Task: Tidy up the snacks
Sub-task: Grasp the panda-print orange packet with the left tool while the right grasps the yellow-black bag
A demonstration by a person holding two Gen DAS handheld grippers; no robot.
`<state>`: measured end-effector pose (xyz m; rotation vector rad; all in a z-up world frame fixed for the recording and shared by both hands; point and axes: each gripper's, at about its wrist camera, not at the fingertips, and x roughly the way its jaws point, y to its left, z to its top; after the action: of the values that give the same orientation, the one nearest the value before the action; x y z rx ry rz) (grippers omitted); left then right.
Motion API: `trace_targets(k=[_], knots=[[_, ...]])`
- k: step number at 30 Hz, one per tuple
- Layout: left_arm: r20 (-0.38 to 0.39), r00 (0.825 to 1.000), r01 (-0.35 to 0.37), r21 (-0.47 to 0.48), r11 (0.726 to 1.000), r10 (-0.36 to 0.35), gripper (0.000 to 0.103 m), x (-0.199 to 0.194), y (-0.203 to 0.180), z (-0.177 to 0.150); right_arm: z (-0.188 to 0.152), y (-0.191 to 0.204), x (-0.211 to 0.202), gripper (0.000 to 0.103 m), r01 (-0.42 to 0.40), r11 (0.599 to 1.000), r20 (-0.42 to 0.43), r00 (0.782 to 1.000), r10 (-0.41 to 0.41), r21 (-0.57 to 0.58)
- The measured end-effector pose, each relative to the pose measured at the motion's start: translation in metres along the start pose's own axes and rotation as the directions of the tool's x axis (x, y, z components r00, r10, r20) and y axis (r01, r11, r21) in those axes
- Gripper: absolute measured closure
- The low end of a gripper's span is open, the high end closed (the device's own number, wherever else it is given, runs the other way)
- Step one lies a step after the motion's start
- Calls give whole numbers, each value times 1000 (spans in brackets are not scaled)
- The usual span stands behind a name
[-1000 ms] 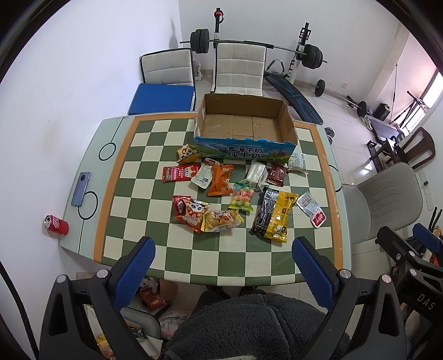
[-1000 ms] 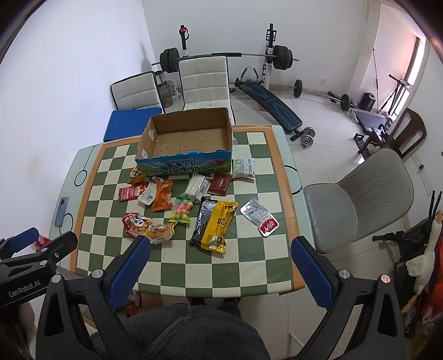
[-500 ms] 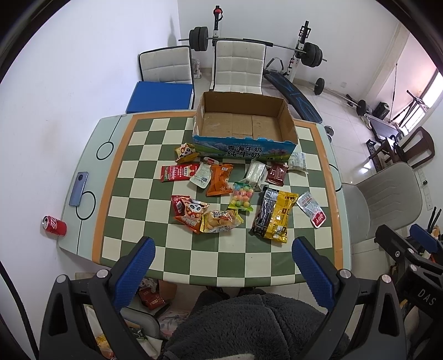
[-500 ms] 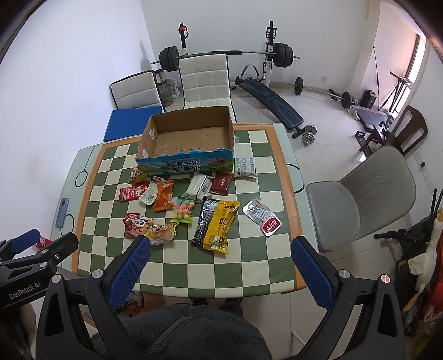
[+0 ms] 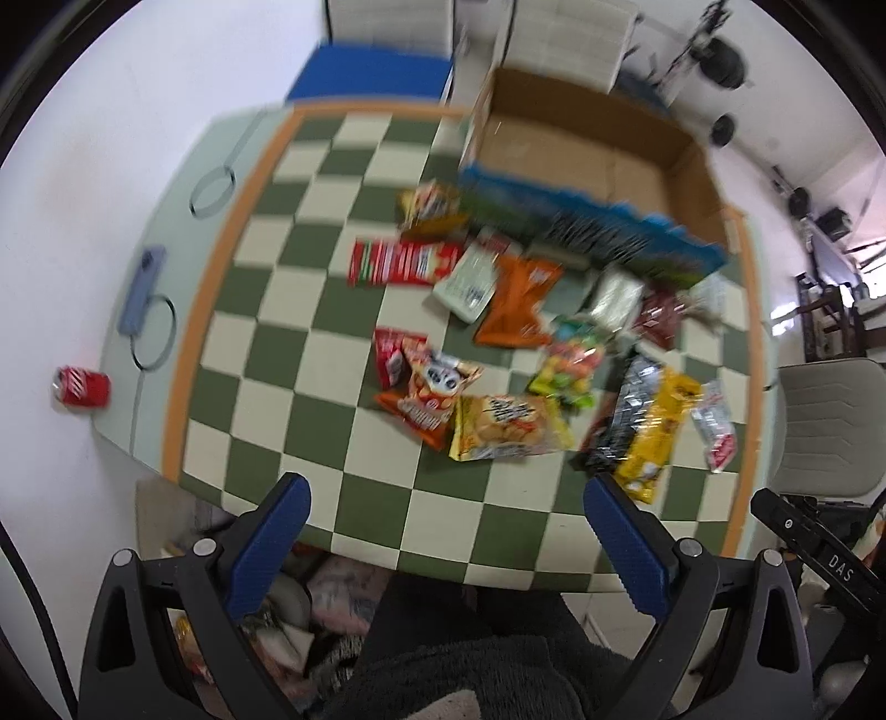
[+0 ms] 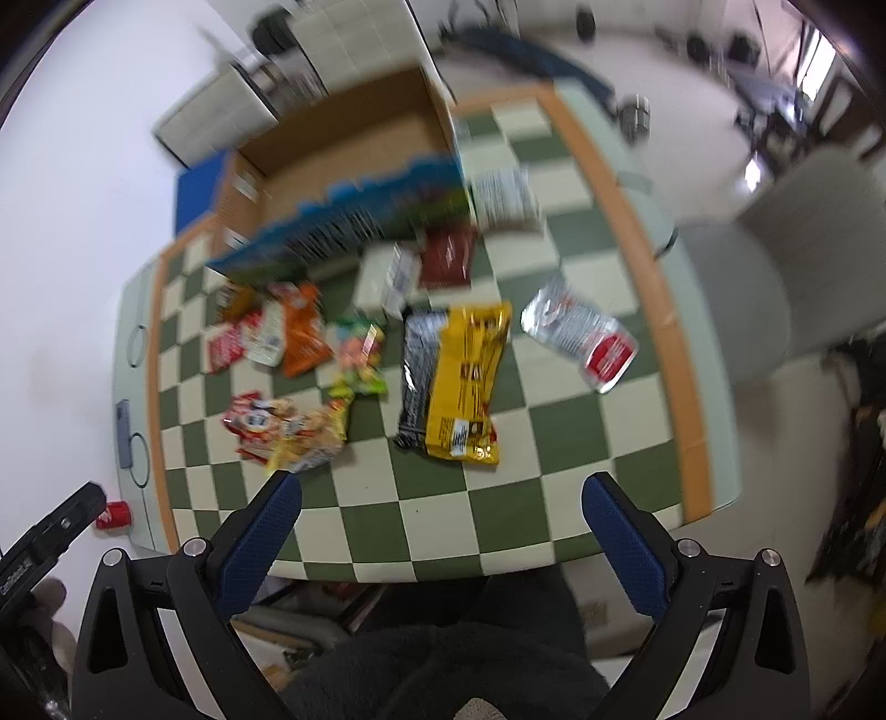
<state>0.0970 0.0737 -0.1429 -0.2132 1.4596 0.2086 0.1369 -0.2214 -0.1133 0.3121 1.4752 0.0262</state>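
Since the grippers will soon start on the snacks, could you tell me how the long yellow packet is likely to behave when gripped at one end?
The yellow packet lies flat and looks like thin film, so it will probably sag. Its glossy surface may slip between the fingers. It overlaps the black packet, which could shift too.

A cardboard box (image 5: 598, 166) sits at the far side of the table (image 5: 266, 310), with snack packets (image 5: 498, 410) scattered on the table in front of it. A phone (image 5: 141, 291) lies at the table's left edge. A can (image 5: 82, 386) lies on the floor further left. Chairs (image 5: 565, 39) stand beyond the box.
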Motion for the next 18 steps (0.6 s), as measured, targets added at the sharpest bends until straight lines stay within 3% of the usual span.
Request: trace_targets(k=[5, 10, 14, 18], knots=[[-107, 993, -50, -17, 999, 47, 2, 71, 8, 26, 26, -10, 97, 0, -15, 999, -160, 987, 23, 50], [-264, 963, 30, -86, 996, -52, 2, 131, 10, 42, 43, -12, 165, 0, 29, 997, -253, 967, -10, 69], [-237, 970, -68, -39, 997, 57, 2, 158, 5, 59, 54, -6, 205, 0, 40, 997, -311, 950, -16, 71], [-239, 960, -125, 103, 987, 147, 2, 182, -8, 67, 62, 0, 230, 0, 89, 995, -323, 944, -69, 45]])
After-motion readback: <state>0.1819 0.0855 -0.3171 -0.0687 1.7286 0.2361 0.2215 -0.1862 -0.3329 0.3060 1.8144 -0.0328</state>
